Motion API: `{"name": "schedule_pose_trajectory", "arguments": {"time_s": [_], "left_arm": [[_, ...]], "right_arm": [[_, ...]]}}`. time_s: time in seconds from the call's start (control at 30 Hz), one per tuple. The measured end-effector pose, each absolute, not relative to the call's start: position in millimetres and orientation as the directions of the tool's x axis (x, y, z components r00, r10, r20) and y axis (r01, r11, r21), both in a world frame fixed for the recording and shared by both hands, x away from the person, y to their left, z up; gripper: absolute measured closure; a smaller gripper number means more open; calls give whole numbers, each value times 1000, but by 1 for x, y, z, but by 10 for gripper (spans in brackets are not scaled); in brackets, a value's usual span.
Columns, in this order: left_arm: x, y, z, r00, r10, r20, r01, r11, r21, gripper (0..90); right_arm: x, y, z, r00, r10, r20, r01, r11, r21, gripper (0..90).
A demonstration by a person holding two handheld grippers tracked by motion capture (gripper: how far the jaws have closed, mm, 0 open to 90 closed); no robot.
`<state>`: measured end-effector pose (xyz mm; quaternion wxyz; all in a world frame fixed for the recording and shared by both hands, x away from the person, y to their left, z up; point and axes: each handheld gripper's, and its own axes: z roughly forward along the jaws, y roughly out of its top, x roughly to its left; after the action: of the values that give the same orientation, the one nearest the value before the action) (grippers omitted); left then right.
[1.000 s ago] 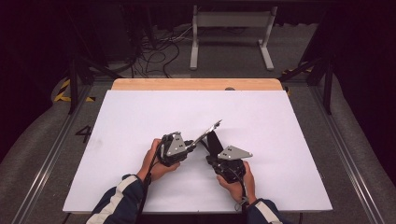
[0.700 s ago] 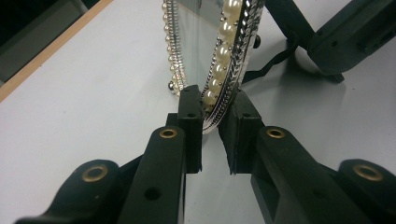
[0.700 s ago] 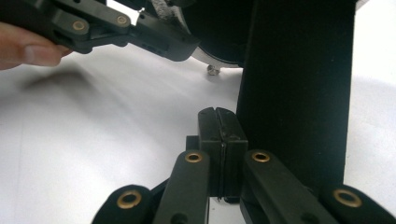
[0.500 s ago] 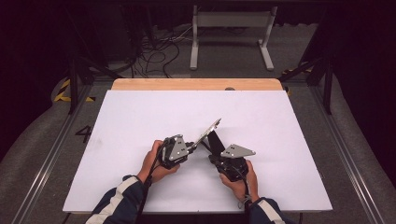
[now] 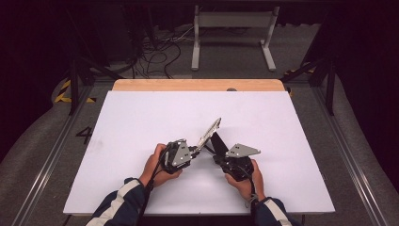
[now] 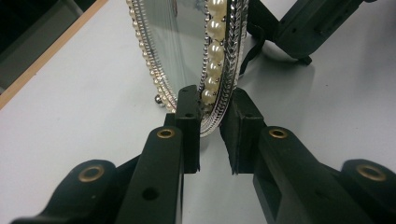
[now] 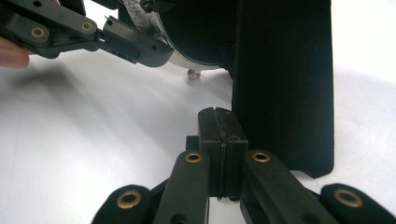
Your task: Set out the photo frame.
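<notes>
An oval picture frame (image 5: 210,132) with a silver, pearl-set rim (image 6: 215,51) stands tilted on the white table top (image 5: 141,122). A black back stand (image 7: 285,84) props it up. My left gripper (image 6: 212,109) is shut on the frame's lower rim, one pad on the glass side and one on the back. In the high view it reaches in from the left (image 5: 196,148). My right gripper (image 7: 218,116) is shut with nothing between its pads. Its tips sit low on the table just beside the stand, close behind the frame (image 5: 221,157).
The white sheet covers a wooden table whose far edge (image 5: 197,84) shows bare. Dark floor with cables (image 5: 155,52) and a grey metal stand (image 5: 233,28) lie beyond. Metal rails run along both table sides. Both hands work near the front middle.
</notes>
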<state>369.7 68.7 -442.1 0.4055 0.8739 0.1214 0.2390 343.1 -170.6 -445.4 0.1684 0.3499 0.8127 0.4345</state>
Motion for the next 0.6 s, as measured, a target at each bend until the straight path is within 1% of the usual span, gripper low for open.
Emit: {"name": "schedule_pose_trajectory", "arguments": {"time_s": [0.17, 0.33, 0.5, 0.6], "left_arm": [[369, 68, -442, 858, 408, 314, 21, -637, 771, 771], [371, 69, -443, 869, 414, 270, 37, -598, 800, 755], [370, 70, -440, 871, 420, 256, 29, -563, 826, 631], [370, 70, -439, 875, 414, 252, 26, -559, 829, 636]], "right_arm": [[344, -172, -445, -706, 708, 28, 420, 386, 821, 900], [345, -172, -449, -709, 704, 40, 437, 396, 808, 900], [343, -169, -447, -712, 702, 32, 430, 399, 810, 900], [343, -168, -448, -710, 704, 30, 433, 402, 807, 900]]}}
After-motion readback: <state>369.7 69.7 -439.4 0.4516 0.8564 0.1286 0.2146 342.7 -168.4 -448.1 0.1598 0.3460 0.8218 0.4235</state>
